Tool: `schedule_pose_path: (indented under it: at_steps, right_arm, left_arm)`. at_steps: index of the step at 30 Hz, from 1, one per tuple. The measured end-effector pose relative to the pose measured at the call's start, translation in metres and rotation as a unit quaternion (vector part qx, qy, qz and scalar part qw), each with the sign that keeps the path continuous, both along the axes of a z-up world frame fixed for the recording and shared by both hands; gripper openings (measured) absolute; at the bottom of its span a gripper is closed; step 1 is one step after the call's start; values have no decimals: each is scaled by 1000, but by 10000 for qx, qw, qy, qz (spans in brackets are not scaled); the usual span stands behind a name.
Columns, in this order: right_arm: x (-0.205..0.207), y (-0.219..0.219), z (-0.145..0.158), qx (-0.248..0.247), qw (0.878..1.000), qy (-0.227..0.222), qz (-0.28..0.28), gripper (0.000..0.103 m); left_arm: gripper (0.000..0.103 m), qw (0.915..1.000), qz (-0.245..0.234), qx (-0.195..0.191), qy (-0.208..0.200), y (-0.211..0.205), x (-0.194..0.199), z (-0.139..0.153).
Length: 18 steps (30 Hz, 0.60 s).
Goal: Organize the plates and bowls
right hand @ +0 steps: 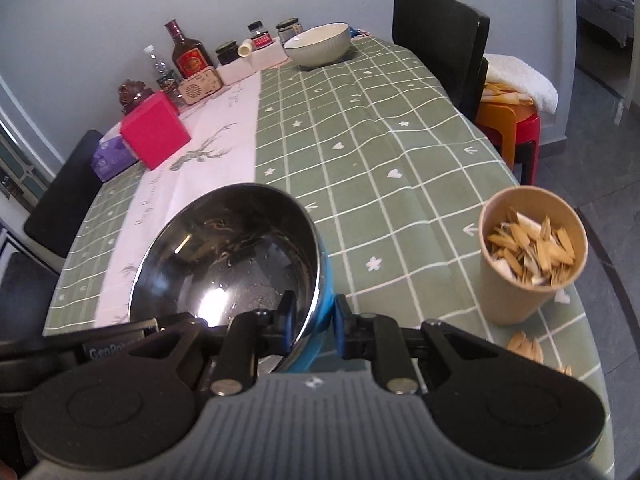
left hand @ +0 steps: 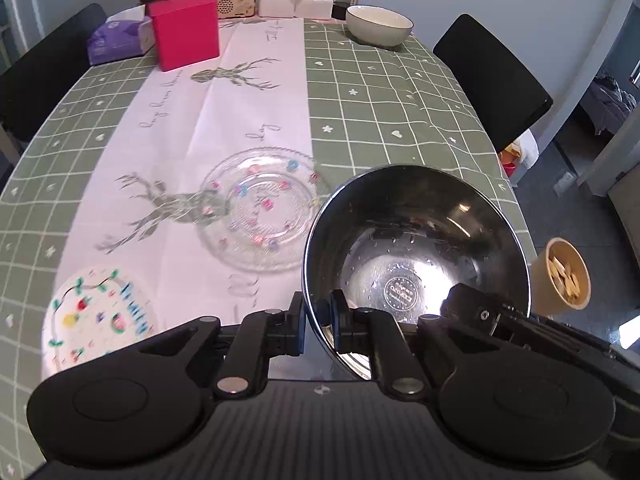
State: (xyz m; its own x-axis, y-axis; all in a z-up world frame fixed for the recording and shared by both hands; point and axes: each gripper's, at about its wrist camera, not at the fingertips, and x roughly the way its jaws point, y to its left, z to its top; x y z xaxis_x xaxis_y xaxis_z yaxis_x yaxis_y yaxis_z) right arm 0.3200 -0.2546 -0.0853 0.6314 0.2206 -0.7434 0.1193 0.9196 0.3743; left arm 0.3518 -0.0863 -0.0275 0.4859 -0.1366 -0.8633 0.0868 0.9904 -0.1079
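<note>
Left tongs (left hand: 318, 326) | right tongs (right hand: 312, 328) | both clamping steel bowl (left hand: 416, 248) rim

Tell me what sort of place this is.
Most likely a home dining area: a table under a green checked cloth, dark chairs pushed against it, and bottles and jars lined along the wall.

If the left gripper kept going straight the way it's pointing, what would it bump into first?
The left gripper is already clamped on the steel bowl, so that rim is what it meets. Beyond it lies the glass plate, though depth is hard to judge.
</note>
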Motion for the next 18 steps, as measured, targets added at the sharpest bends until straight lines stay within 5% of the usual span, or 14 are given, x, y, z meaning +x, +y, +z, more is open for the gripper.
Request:
schedule_pose_path:
  at_steps: [5, 11, 18]
  right_arm:
    - [-34, 21, 28, 85, 9997, -98, 226, 17]
    - [-85, 56, 56, 221, 9976, -177, 629, 18]
    - [-178, 101, 80, -358, 9911, -497, 1181, 18]
  left_arm:
    - [18, 9985, 134, -219, 477, 34, -43, 22]
    - [18, 9992, 181, -53, 361, 72, -103, 51]
    - [18, 9996, -225, 7, 153, 106, -184, 67]
